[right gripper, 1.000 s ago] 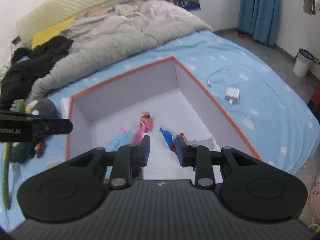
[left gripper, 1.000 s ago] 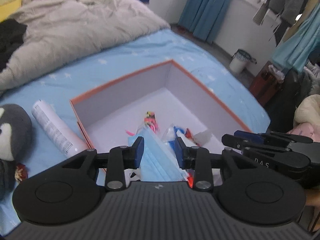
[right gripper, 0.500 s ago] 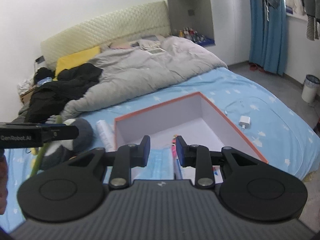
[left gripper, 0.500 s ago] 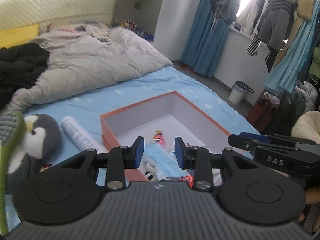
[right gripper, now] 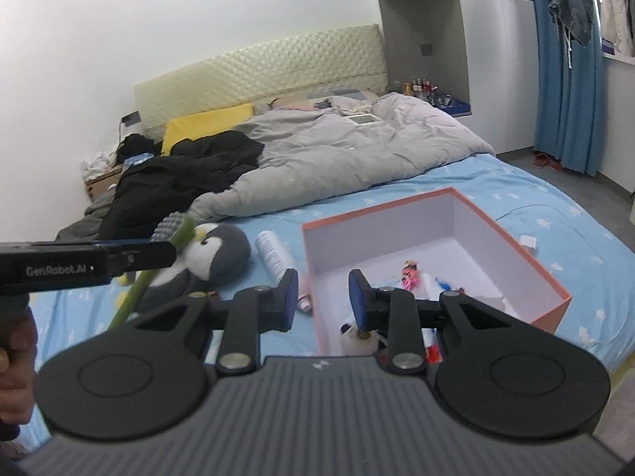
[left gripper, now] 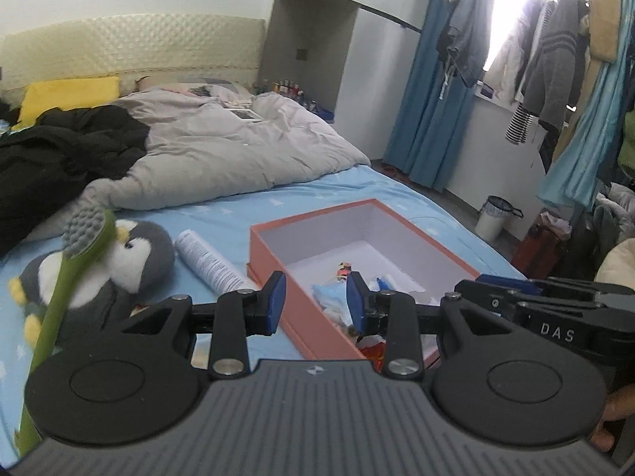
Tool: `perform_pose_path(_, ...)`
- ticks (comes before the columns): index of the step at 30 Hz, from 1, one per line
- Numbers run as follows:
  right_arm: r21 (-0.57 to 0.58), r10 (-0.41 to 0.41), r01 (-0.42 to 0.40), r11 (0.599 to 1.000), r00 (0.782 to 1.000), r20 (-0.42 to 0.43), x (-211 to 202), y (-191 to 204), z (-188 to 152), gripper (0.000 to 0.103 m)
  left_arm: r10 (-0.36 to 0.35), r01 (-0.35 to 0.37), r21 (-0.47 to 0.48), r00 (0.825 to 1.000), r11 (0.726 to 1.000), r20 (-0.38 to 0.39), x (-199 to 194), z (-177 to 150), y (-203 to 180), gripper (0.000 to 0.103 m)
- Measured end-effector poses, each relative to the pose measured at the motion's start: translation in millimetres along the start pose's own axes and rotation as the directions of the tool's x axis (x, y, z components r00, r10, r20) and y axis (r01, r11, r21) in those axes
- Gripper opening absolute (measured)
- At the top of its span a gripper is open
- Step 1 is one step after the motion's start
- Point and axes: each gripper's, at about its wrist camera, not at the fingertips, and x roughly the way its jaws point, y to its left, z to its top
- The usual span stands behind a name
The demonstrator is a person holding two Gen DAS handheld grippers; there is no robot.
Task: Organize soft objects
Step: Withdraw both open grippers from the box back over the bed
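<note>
Left tongs point(left gripper: 315, 297) part open, nothing between the blue pads – empty. Right tongs point(right gripper: 323, 297) same, gap narrow-ish, holding nothing.

Orange box point(left gripper: 278, 265) with white inside sits on the blue bed sheet point(left gripper: 301, 198), straight ahead of both tongs; its near wall shows between the left tongs' pads. Inside, at the near end: blue face mask point(left gripper: 329, 297), small pink toy point(right gripper: 410, 275) and other small bits, too small to tell.

Grey penguin plush point(left gripper: 135, 258) lies on the sheet left of both tongs, outside the box. A green brush with grey bristles point(left gripper: 85, 234) leans across it – touching or just in front, can't tell. White tube point(left gripper: 210, 261) lies between plush and box, just beside the box's left wall.

Grey duvet point(left gripper: 222, 150) and black clothing point(left gripper: 59, 158) bunched further back.
</note>
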Motion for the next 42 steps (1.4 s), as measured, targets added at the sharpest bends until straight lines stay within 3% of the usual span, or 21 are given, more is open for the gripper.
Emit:
perform_pose_path(12,-0.062,0.057,-0.058,0.996,0.998,-0.031,-14,41,-47,0.031,0.058,-0.059,-0.089,0.998,0.994,-0.02,-48,-65,24,0.039)
perform_pose_path(29,-0.101,0.144,-0.158,0.982,0.981,-0.129,-16,85,-109,0.031,0.156,-0.167,-0.167,0.985,0.972,-0.075,-84,-137,57,0.039)
perform_pose_path(36,-0.121,0.156,-0.174,0.977,0.977,-0.142,-7,93,-124,0.031,0.165,-0.179,-0.194,0.983,0.965,-0.085,-79,-153,75,0.039)
perform_pose_path(42,-0.104,0.147,-0.166,0.981,0.975,-0.169,22,91,-132,0.031,0.175,-0.2,-0.209,0.976,0.957,-0.13,-51,-159,95,0.039)
